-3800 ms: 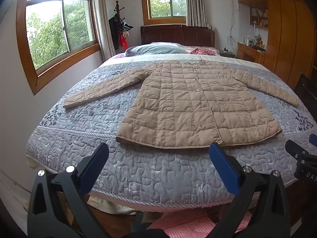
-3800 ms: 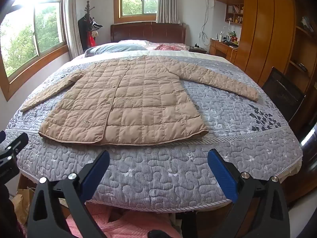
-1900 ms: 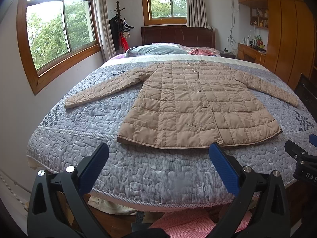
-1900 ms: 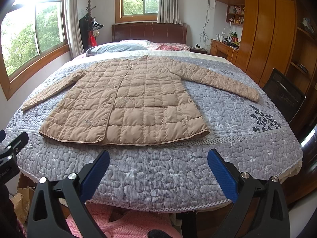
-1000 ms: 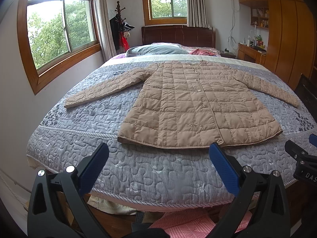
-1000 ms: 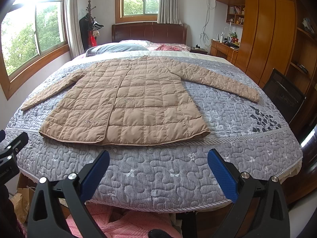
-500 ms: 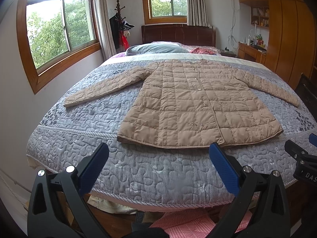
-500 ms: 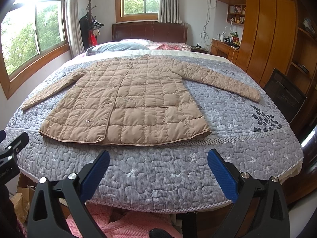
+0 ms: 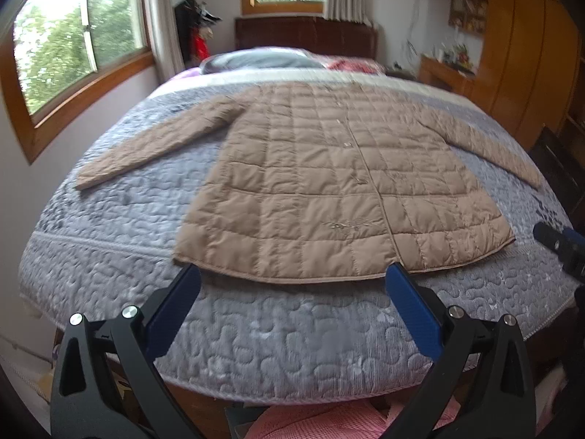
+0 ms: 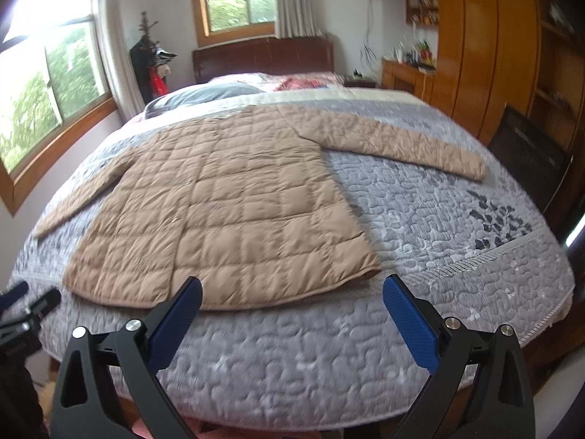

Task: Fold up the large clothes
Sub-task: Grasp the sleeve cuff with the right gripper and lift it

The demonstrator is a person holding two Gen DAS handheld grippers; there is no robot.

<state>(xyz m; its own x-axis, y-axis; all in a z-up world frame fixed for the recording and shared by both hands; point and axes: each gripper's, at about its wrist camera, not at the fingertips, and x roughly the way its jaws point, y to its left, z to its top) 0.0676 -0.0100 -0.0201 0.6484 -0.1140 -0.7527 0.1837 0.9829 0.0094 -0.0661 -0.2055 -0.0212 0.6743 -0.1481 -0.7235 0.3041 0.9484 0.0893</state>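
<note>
A long tan quilted padded coat (image 9: 329,190) lay spread flat, front side up, on a wide bed covered by a grey quilted bedspread (image 9: 292,333) with a swirling stitched pattern. Both sleeves stretched out to the sides, one towards the window wall, the other towards the wooden wardrobes. The coat's hem ran along the near part of the bed, close to the foot edge, and its collar pointed towards the dark wooden headboard (image 9: 303,36).

My left tongs (image 9: 292,285) were released, the two blue-padded black fingers spread wide and gripping nothing. They hovered above the foot of the bed, with the fingertips just short of the coat's hem in the left wrist view. My right tongs (image 10: 292,294) were released as well, fingers wide apart and empty, hanging over the same foot edge, lined up with the hem corner on the wardrobe side.

A grey pillow (image 10: 204,97) rested at the head of the bed. A wood-framed window (image 9: 84,47) with green trees outside filled the left wall. Tall orange-brown wooden wardrobes (image 10: 490,47) stood along the right wall. Pink checked fabric (image 9: 329,420) showed below the left tongs.
</note>
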